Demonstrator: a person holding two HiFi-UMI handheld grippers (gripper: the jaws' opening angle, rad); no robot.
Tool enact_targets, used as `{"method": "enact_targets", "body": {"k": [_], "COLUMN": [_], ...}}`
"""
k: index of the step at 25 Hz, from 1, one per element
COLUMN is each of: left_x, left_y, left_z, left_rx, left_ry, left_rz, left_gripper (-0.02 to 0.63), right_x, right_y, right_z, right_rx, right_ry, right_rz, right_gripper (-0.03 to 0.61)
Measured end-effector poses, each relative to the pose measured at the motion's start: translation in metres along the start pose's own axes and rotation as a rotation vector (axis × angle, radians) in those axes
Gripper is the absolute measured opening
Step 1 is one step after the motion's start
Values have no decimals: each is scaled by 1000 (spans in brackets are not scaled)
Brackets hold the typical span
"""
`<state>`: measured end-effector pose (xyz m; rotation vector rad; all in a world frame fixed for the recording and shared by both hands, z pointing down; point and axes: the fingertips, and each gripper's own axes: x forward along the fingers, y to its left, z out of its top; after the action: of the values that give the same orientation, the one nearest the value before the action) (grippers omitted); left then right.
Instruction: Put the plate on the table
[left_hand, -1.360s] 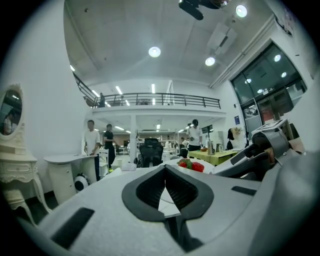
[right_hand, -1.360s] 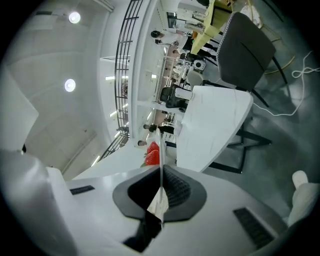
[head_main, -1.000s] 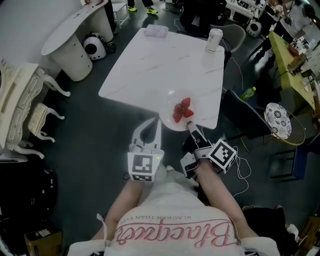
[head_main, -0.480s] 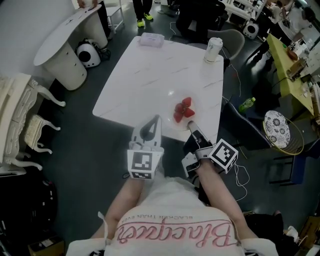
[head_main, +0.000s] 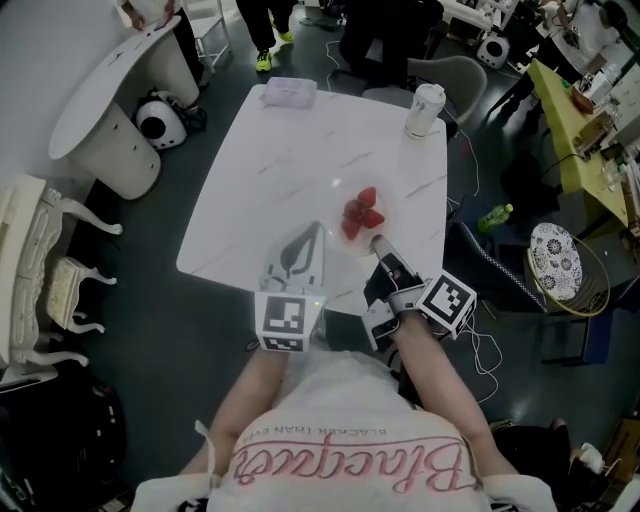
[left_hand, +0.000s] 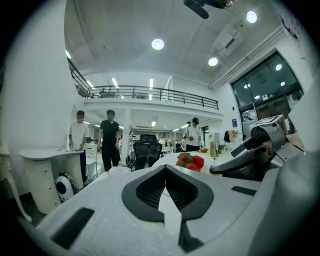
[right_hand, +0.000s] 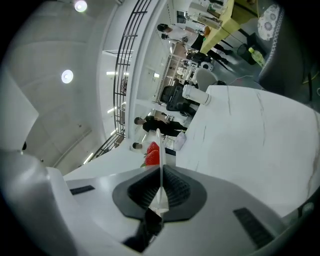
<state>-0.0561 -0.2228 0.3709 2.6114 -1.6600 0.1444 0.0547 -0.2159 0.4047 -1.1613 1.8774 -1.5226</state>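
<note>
A clear plate (head_main: 345, 205) with a few red strawberries (head_main: 362, 212) is over the near right part of the white table (head_main: 300, 140). My right gripper (head_main: 378, 243) is shut on the plate's near rim, which shows in the right gripper view as a thin edge (right_hand: 159, 150) between the jaws, with the strawberries (right_hand: 152, 152) beyond. Whether the plate touches the tabletop I cannot tell. My left gripper (head_main: 316, 230) is shut and holds nothing, just left of the plate above the table's near edge. In the left gripper view the strawberries (left_hand: 190, 161) and the right gripper (left_hand: 252, 150) appear to the right.
A lidded cup (head_main: 423, 108) stands at the table's far right corner and a white packet (head_main: 288, 92) at its far left. A dark chair (head_main: 490, 255), a green bottle (head_main: 497, 213) and a patterned disc (head_main: 555, 262) are to the right. A round white table (head_main: 100, 95) is at the left.
Both grippers have moved forward over the table. The plate, which hung over the table's near edge, now lies farther in above the tabletop.
</note>
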Motion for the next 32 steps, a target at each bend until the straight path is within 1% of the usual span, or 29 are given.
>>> {"method": "enact_targets", "body": {"k": [7, 14, 17, 20, 24, 27, 32], "left_x": [47, 82, 91, 100, 108, 112, 117], "left_y": [26, 40, 43, 46, 49, 53, 55], "left_z": [-14, -30, -40, -47, -58, -65, -79], "left_rx": [-10, -40, -48, -57, -63, -63, -62], "left_ry": [51, 96, 122, 148, 177, 195, 232], "left_rz": [-47, -55, -40, -27, -15, -8, -13], "left_gripper": [3, 3, 3, 3, 3, 3, 3], "right_x": [43, 75, 85, 96, 111, 122, 133], "right_y": [-27, -48, -58, -69, -90, -107, -135], "right_z": [16, 30, 33, 34, 31, 30, 25], "right_rx": [22, 13, 10, 4, -32, -54, -48], "right_ry": [10, 65, 107, 170, 256, 282, 319], "right_rz": [-76, -92, -97, -106, -140, -169, -210], "right_gripper": [12, 12, 12, 12, 12, 12, 12]}}
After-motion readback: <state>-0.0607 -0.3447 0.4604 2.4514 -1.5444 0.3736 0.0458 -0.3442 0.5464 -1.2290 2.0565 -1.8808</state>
